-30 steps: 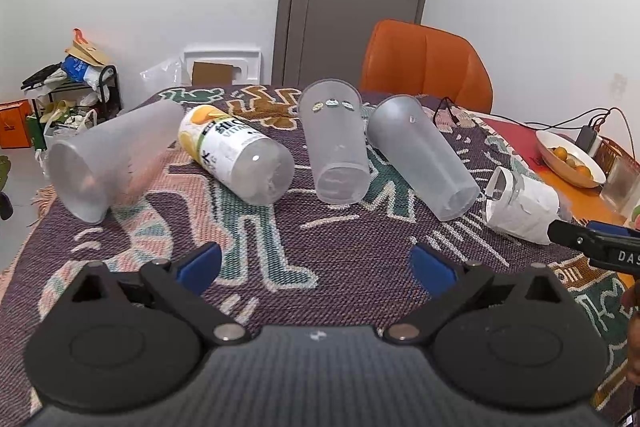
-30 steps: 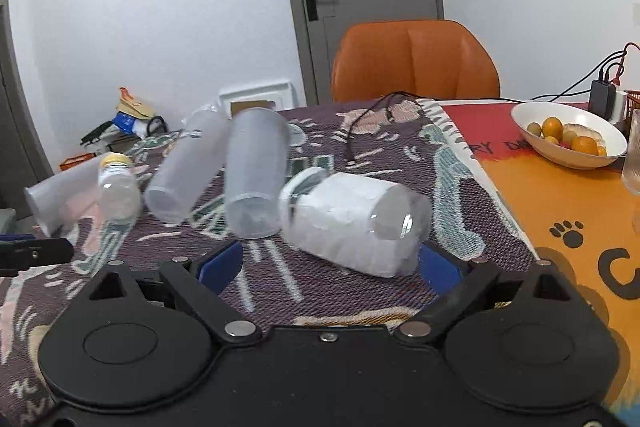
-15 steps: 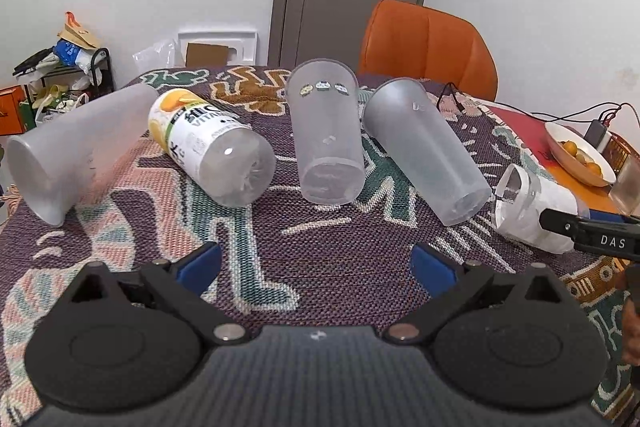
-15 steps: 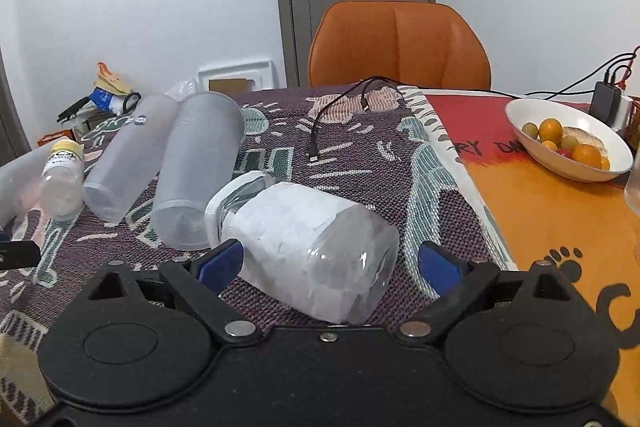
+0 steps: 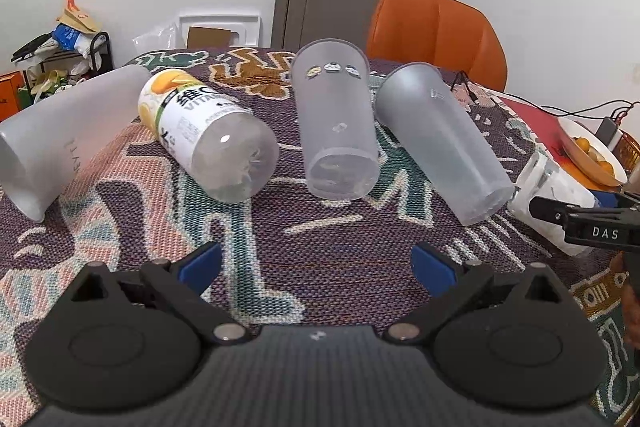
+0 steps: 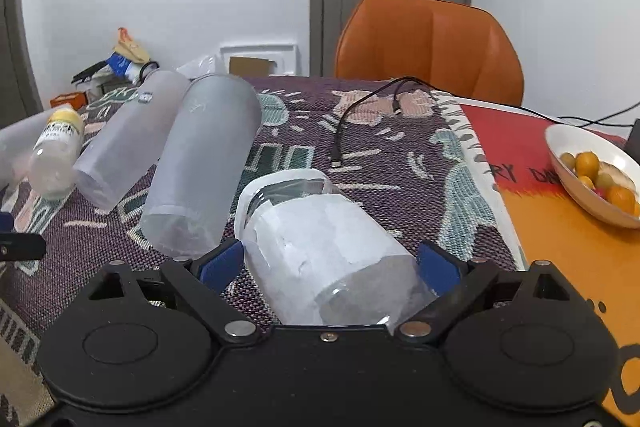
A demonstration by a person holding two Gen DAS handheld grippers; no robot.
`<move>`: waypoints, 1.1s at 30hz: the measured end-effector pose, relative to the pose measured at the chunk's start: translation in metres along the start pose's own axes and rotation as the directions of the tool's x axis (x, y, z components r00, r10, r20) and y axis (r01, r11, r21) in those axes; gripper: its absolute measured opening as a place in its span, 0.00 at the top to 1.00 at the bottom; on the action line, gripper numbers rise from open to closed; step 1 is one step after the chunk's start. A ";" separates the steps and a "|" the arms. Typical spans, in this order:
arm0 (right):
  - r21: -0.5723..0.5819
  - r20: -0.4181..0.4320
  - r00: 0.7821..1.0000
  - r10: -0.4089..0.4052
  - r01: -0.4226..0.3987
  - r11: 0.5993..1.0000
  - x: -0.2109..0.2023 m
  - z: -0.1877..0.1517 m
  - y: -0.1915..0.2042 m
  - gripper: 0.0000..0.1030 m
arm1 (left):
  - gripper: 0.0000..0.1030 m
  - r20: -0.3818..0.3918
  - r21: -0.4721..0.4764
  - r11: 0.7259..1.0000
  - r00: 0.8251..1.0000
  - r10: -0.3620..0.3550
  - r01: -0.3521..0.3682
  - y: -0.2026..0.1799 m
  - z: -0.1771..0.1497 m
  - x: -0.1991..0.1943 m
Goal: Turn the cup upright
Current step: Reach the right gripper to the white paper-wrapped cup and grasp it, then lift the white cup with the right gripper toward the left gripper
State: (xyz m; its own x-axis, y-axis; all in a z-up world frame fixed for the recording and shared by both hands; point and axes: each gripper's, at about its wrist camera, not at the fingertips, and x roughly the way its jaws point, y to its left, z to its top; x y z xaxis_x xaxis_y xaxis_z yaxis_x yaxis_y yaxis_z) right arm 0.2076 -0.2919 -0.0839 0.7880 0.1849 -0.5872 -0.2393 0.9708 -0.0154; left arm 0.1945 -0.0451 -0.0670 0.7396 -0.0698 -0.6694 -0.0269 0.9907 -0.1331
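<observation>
A clear cup wrapped in white paper (image 6: 320,251) lies on its side on the patterned cloth, base toward me. My right gripper (image 6: 330,265) is open with its blue pads on either side of the cup's base end, not closed on it. In the left wrist view the same cup (image 5: 552,199) lies at the far right, with the right gripper's finger in front of it. My left gripper (image 5: 316,263) is open and empty above the cloth, short of the frosted cups.
Three frosted cups (image 5: 336,123) (image 5: 440,139) (image 5: 60,139) and a clear bottle with a yellow cap (image 5: 204,135) lie on their sides. A fruit bowl (image 6: 592,171), a black cable (image 6: 360,123) and an orange chair (image 6: 428,47) are to the right and behind.
My right gripper has moved forward, so the paper-wrapped cup now sits between its open pads. My left gripper has moved a little closer to the cups.
</observation>
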 end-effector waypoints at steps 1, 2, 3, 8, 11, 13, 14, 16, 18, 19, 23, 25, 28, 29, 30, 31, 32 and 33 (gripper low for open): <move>-0.017 0.002 1.000 0.005 -0.005 1.000 -0.002 0.000 0.003 0.23 | 0.02 0.001 -0.004 1.000 1.000 0.001 -0.001 0.001 0.000 -0.001; -0.030 0.004 1.000 0.008 -0.008 1.000 -0.004 0.000 0.005 0.32 | 0.02 0.004 -0.007 1.000 1.000 0.003 -0.003 0.003 0.000 -0.003; -0.040 0.005 1.000 0.015 -0.015 0.999 -0.008 0.000 0.006 0.34 | 0.02 0.008 -0.012 1.000 1.000 0.004 -0.004 0.004 -0.001 -0.006; -0.080 0.022 0.999 0.025 -0.023 0.997 -0.029 0.001 0.015 0.40 | 0.02 0.035 -0.033 0.999 0.999 -0.006 0.008 0.010 -0.004 -0.023; -0.105 0.036 0.999 0.032 -0.028 0.994 -0.046 0.000 0.021 0.40 | 0.02 0.054 -0.042 0.999 0.998 -0.015 0.018 0.014 -0.007 -0.035; -0.126 0.046 0.998 0.036 -0.030 0.992 -0.057 -0.001 0.027 0.40 | 0.02 0.065 -0.048 0.999 0.998 -0.020 0.023 0.017 -0.010 -0.043; -0.135 0.049 0.998 0.040 -0.033 0.990 -0.062 -0.001 0.029 0.40 | 0.02 0.071 -0.052 0.998 0.997 -0.021 0.025 0.019 -0.012 -0.048; -0.152 0.058 0.997 0.048 -0.039 0.988 -0.073 -0.002 0.034 0.40 | 0.02 0.084 -0.057 0.998 0.996 -0.023 0.028 0.022 -0.014 -0.055; -0.160 0.070 0.996 0.055 -0.043 0.986 -0.084 -0.001 0.040 0.40 | 0.02 0.100 -0.065 0.997 0.995 -0.024 0.030 0.027 -0.018 -0.065; -0.165 0.078 0.995 0.060 -0.047 0.985 -0.089 -0.001 0.043 0.40 | 0.02 0.107 -0.069 0.997 0.994 -0.023 0.030 0.030 -0.020 -0.070; -0.184 0.099 0.992 0.076 -0.057 0.981 -0.105 -0.002 0.058 0.40 | 0.02 0.126 -0.085 0.996 0.992 -0.019 0.030 0.040 -0.027 -0.086; -0.193 0.103 0.991 0.087 -0.066 0.979 -0.110 -0.003 0.066 0.40 | 0.02 0.133 -0.089 0.996 0.991 -0.015 0.027 0.045 -0.031 -0.093; -0.204 0.110 0.988 0.106 -0.082 0.976 -0.118 -0.004 0.079 0.40 | 0.02 0.142 -0.098 0.995 0.990 -0.007 0.022 0.053 -0.037 -0.104; -0.208 0.113 0.987 0.114 -0.089 0.974 -0.121 -0.005 0.084 0.40 | 0.02 0.146 -0.103 0.995 0.989 -0.004 0.019 0.056 -0.039 -0.107; -0.213 0.116 0.986 0.121 -0.094 0.973 -0.124 -0.006 0.089 0.40 | 0.02 0.149 -0.106 0.994 0.989 -0.001 0.017 0.059 -0.041 -0.111; -0.219 0.118 0.985 0.129 -0.101 0.971 -0.127 -0.006 0.094 0.40 | 0.01 0.154 -0.110 0.994 0.988 0.002 0.015 0.061 -0.042 -0.115; -0.223 0.120 0.983 0.136 -0.107 0.969 -0.129 -0.006 0.099 0.40 | 0.01 0.159 -0.114 0.993 0.987 0.005 0.013 0.064 -0.044 -0.119; -0.228 0.122 0.982 0.144 -0.114 0.967 -0.131 -0.006 0.103 0.40 | 0.01 0.166 -0.117 0.993 0.986 0.006 0.014 0.067 -0.046 -0.122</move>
State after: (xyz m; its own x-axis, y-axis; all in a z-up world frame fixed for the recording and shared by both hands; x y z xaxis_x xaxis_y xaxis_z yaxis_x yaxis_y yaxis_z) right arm 0.0759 -0.2170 -0.0136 0.8086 0.3400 -0.4803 -0.4501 0.8831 -0.1326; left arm 0.0712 0.0244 -0.0277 0.8408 -0.0437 -0.5396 -0.0954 0.9692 -0.2270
